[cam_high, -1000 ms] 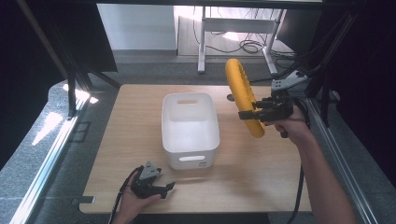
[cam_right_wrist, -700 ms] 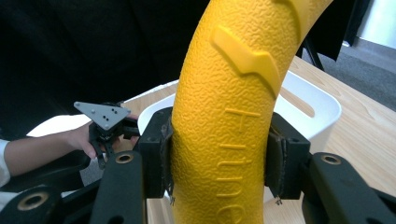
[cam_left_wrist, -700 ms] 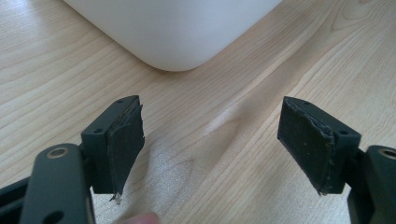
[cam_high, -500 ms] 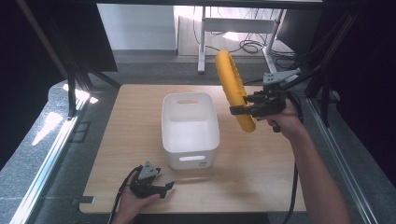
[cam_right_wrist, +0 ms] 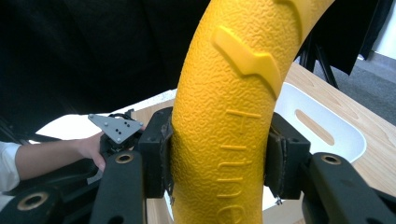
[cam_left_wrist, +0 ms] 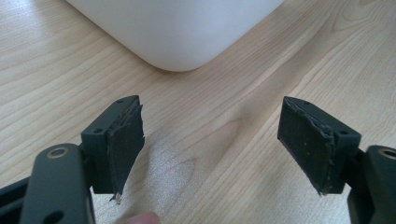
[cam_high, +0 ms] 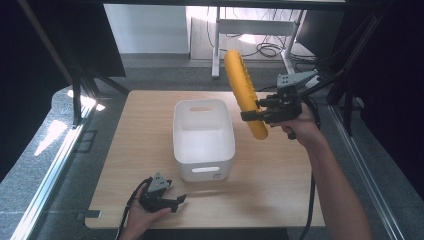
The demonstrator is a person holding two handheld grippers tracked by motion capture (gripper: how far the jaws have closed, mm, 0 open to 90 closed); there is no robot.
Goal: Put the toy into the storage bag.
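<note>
The right gripper [cam_high: 256, 116] is pinching the yellow ring [cam_high: 243, 95] near its lower end and has been carrying it closer to the white bin [cam_high: 203, 150], probably to drop it in. The left gripper [cam_high: 176, 200], jaws spread, is resting empty just before the bin's near wall.

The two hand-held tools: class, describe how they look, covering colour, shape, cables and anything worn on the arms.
Both the left tool and the right tool are black, each ending in two blocky jaws faced with flat dark pads that look frayed at the edges. Round brass-coloured pivot bushings sit in the jaw links. A grey three-cornered plate tops each, and a black cable trails away. Both forearms are bare in the high view.
</note>
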